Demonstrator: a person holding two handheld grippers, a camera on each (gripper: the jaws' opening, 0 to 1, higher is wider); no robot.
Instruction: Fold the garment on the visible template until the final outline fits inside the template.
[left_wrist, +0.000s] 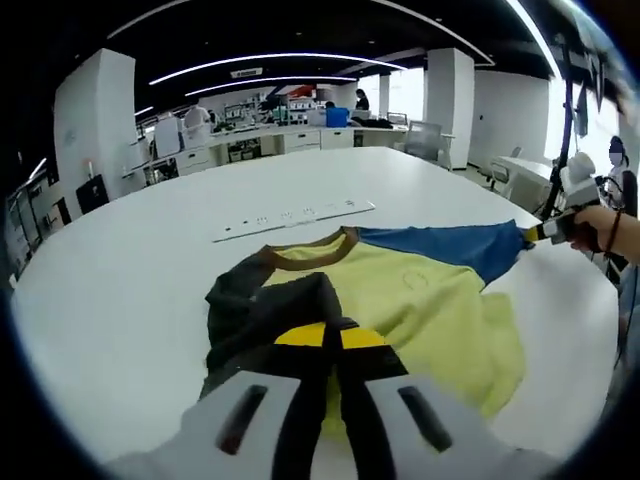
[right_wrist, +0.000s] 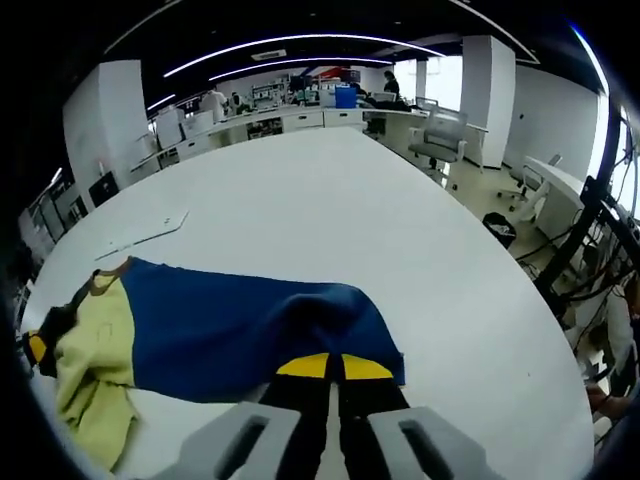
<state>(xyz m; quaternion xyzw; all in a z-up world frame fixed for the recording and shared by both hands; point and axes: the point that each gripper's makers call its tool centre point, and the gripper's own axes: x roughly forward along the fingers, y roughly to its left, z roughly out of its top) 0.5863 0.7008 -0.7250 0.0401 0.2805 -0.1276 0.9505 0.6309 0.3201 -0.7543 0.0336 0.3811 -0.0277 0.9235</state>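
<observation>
My left gripper (left_wrist: 332, 345) is closed on the dark sleeve (left_wrist: 262, 312) of the shirt (left_wrist: 420, 305); my right gripper (right_wrist: 333, 366) pinches the blue sleeve (right_wrist: 240, 330). A white strip (left_wrist: 295, 218) lies beyond the collar, mid-table (left_wrist: 120, 300).

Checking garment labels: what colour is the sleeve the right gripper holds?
Blue sleeve, clearest in the right gripper view; the shirt body is yellow.

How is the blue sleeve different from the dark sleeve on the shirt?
The blue sleeve is pulled out flat and straight by the right gripper; the dark sleeve is folded in over the yellow body. The blue one is bright blue, the dark one nearly black. Each is pinched by a gripper; the left gripper holds the dark one.
</observation>
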